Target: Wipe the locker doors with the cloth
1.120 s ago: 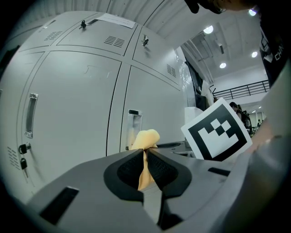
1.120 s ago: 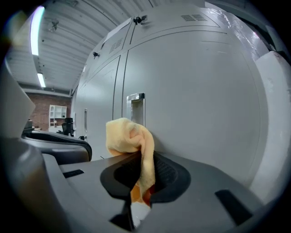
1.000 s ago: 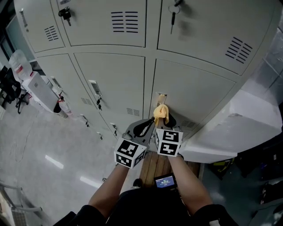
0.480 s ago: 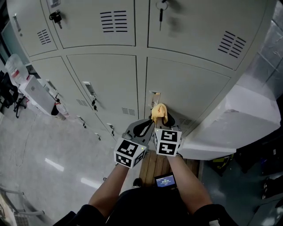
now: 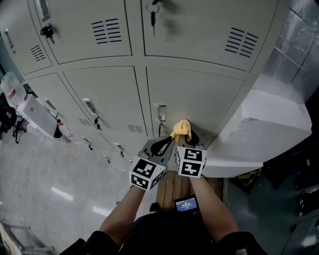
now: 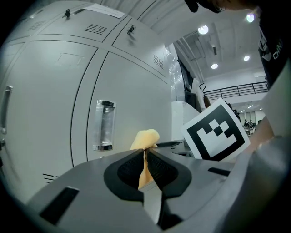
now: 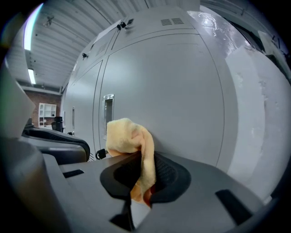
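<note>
Looking at a yellow cloth [image 5: 182,130], bunched into a lump and sitting right up by the lower right locker door [image 5: 199,94], just beside and a bit below its recessed handle [image 5: 160,112]. Can't tell whether it's actually touching the metal.

Clenched in the right claw [image 5: 186,137], with most of the wad flopping over the top of the pads and a tail hanging down between them in the right gripper view [image 7: 129,136]. Also nipped by the left claw [image 5: 170,142]: jaws nearly together there, with just a thin yellow fold caught in the slit and the lump poking up past the tips [image 6: 144,138]. So, pinched from both sides, claws angled in toward each other, tips almost meeting.

Just behind those, the two marker cubes, left [image 5: 146,173] and right [image 5: 190,161], side by side, with a forearm running back from each.

Further out, more grey locker doors all round: louvred vents [image 5: 241,42] on the upper right door, a key [image 5: 152,12] dangling from its lock, another key [image 5: 47,32] on the door further left.

Off to the right of the lockers, a big white wrapped block [image 5: 264,129]. Down below, pale shiny floor [image 5: 45,189], some wooden slats [image 5: 174,185] under the claws and a small lit screen [image 5: 186,203].
</note>
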Tool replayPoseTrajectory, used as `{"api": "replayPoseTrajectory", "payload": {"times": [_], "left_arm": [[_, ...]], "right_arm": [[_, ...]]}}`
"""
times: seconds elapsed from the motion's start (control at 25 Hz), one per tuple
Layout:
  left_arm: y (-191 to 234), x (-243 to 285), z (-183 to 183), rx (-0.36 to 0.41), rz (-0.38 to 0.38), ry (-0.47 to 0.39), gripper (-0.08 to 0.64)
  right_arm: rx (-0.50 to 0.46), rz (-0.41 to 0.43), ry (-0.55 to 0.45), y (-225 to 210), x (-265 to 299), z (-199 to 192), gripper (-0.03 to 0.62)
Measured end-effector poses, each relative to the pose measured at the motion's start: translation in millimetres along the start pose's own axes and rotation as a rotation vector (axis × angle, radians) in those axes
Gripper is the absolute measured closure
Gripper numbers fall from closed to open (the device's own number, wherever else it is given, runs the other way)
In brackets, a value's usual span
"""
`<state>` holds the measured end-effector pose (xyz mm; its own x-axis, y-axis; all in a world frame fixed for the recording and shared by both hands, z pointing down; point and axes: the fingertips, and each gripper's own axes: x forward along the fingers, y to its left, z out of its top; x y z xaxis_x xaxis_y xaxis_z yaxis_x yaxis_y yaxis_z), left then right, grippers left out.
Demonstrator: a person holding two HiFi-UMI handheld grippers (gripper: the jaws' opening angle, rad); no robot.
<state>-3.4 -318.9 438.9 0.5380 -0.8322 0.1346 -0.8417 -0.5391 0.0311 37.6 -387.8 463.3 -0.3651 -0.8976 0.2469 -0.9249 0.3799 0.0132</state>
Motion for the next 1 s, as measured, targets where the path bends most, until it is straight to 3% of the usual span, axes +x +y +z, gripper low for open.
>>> {"api": "replayPoseTrajectory", "payload": {"times": [0.56, 1.0], "left_arm": [[-51.8, 39.3, 4.0, 0.028, -0.117, 0.012, 0.522], [-62.8, 49.7, 2.4, 0.035, -0.141, 0.021, 0.522]], "right_arm": [[0.064, -0.146, -0.012, -77.9, -23.5, -6.2, 0.522], [0.115, -0.274, -0.001, -113.9, -35.3, -12.7, 0.52]]}}
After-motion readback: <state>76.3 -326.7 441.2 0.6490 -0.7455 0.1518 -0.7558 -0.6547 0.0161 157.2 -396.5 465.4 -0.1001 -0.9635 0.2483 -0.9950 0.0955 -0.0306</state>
